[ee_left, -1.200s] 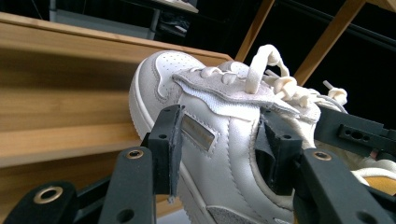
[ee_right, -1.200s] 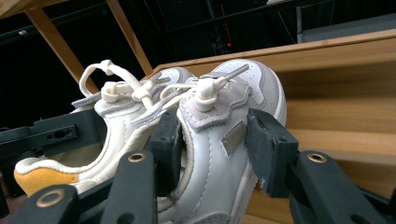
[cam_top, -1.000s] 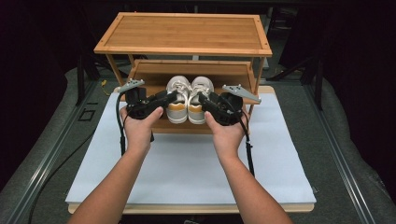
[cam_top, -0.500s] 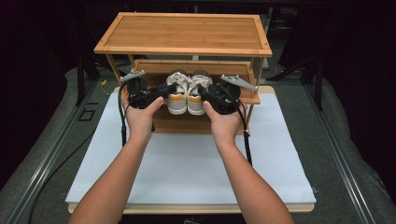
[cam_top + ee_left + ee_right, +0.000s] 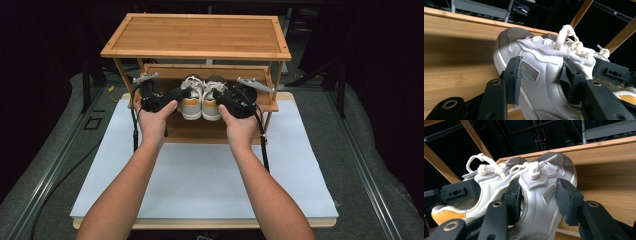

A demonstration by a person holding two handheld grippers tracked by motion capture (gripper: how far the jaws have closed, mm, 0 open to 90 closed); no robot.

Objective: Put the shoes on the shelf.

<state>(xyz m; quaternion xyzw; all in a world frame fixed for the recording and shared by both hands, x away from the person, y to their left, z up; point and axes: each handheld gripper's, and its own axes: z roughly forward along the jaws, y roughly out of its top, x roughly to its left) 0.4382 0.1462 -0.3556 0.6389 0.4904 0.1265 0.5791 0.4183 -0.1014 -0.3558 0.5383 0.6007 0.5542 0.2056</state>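
A pair of white sneakers with orange heels is side by side at the middle shelf (image 5: 162, 71) of a bamboo rack. My left gripper (image 5: 181, 93) is shut on the left shoe (image 5: 191, 99). In the left gripper view its jaws (image 5: 542, 66) clamp that shoe (image 5: 536, 85) across the tongue and side, over the shelf board (image 5: 456, 62). My right gripper (image 5: 221, 95) is shut on the right shoe (image 5: 212, 101). In the right gripper view the jaws (image 5: 539, 187) pinch that shoe (image 5: 541, 205) across its upper, with the left shoe (image 5: 481, 192) beside it.
The rack's top shelf (image 5: 197, 35) overhangs the shoes, and its slanted side posts (image 5: 270, 85) stand close to my right hand. A lower shelf (image 5: 200, 131) lies beneath. The rack stands at the far end of a white-topped table (image 5: 200, 175); dark floor surrounds it.
Both hands have carried the shoes forward, away from the person, from in front of the rack to under its top shelf. The jaws keep the same grip.
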